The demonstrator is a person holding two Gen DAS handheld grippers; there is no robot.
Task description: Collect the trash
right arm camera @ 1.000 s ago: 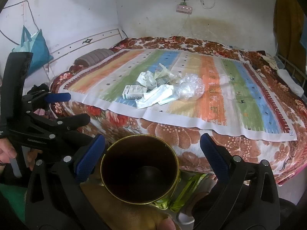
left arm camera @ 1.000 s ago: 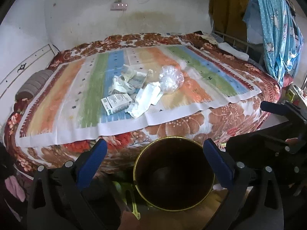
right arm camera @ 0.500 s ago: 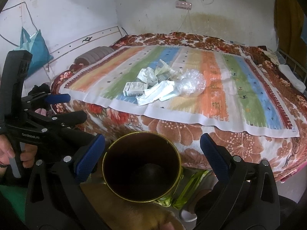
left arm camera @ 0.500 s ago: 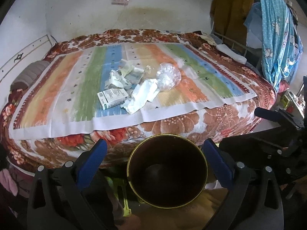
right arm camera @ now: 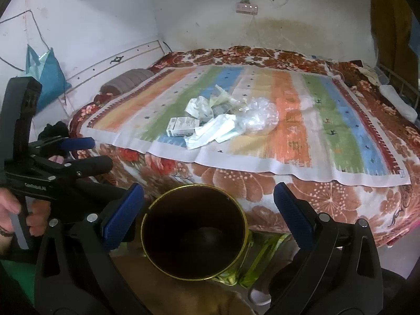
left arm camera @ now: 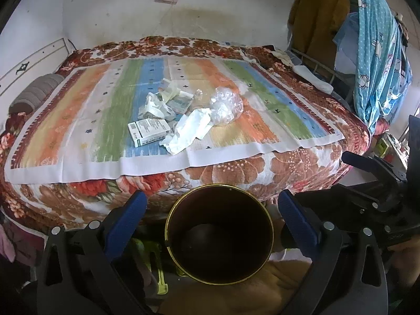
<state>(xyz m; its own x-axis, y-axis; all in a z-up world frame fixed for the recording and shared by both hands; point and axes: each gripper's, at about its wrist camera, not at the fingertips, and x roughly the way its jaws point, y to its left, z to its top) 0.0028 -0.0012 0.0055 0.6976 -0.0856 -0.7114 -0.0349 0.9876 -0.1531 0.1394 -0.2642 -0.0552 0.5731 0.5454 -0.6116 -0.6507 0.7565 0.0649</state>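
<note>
We saw a striped mat (left arm camera: 78,120) in orange, green, blue and cream on a brown-and-red floral blanket (left arm camera: 236,168), a white carton (left arm camera: 148,128) printed in green, and a dark bin (left arm camera: 219,239) rimmed in gold.

Stained white wall (left arm camera: 105,8) behind a floral-blanketed bed (left arm camera: 236,168), striped cloth (left arm camera: 78,120) on top, daylight.

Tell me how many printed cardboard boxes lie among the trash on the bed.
1. The printed box lies on the striped mat, left of the crumpled white paper. Others may hide under the pile.
</note>
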